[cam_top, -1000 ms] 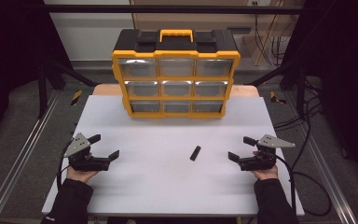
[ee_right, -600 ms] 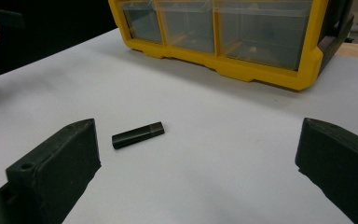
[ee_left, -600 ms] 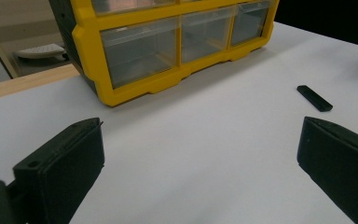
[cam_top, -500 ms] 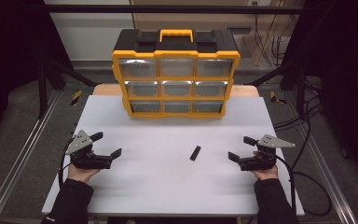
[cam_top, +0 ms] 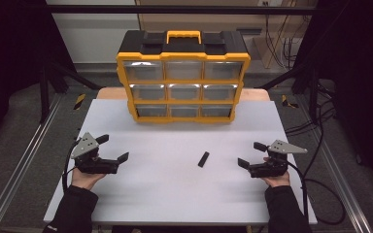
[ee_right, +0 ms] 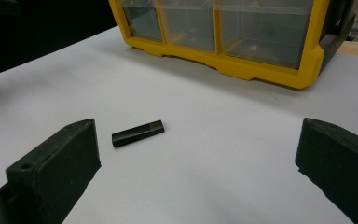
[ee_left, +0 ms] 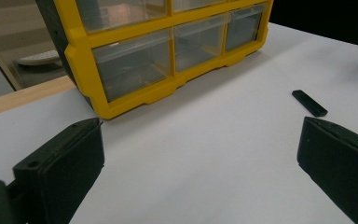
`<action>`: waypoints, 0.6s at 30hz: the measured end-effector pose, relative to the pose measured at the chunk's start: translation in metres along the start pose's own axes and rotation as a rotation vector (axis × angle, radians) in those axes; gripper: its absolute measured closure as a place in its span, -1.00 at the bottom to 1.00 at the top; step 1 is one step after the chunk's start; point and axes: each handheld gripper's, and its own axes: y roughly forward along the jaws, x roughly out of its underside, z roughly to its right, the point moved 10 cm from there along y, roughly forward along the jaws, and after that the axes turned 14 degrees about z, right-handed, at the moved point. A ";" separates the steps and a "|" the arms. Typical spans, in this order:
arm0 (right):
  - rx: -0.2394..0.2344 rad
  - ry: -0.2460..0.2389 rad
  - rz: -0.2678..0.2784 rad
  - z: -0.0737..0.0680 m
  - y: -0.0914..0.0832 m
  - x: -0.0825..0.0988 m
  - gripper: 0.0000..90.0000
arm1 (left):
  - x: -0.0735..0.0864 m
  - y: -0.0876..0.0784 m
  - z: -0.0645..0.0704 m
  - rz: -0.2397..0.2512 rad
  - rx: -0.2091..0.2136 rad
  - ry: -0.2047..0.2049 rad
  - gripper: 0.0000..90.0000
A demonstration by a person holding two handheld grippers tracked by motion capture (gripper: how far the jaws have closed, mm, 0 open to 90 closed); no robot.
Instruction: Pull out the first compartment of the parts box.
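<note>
Both pairs of jaws stand spread wide with nothing between them but bare desk. In the high view the left gripper (cam_top: 110,148) rests low at the left of the frame and the right gripper (cam_top: 252,154) low at the right, each held in a hand (cam_top: 84,177) that comes in from the bottom edge, with a dark sleeve behind it. Between them, a little right of the frame's middle and nearer the right gripper, a small black stick (cam_top: 203,159) lies flat on the white desk (cam_top: 175,194), touching nothing. In the right gripper view it lies just past the left jaw, at the lower left of the frame; in the left gripper view it sits at the right of the frame, above the right jaw. Nothing stands between either gripper and the stick. Beyond it, in the upper middle of the high view, a yellow and black drawer box (cam_top: 183,76) stands upright at the far side of the desk, with nine clear drawers in three rows, all shut, and a yellow handle on top. Cables trail from both grippers off the desk's sides.
</note>
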 end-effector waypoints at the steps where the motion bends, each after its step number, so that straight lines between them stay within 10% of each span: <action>1: -0.001 0.003 0.000 0.000 0.000 0.000 -1.00 | -0.001 0.000 0.000 0.000 0.000 0.002 -1.00; 18: 0.004 -0.002 -0.010 0.001 0.001 0.002 -1.00 | -0.017 0.008 -0.004 -0.003 0.001 0.029 -1.00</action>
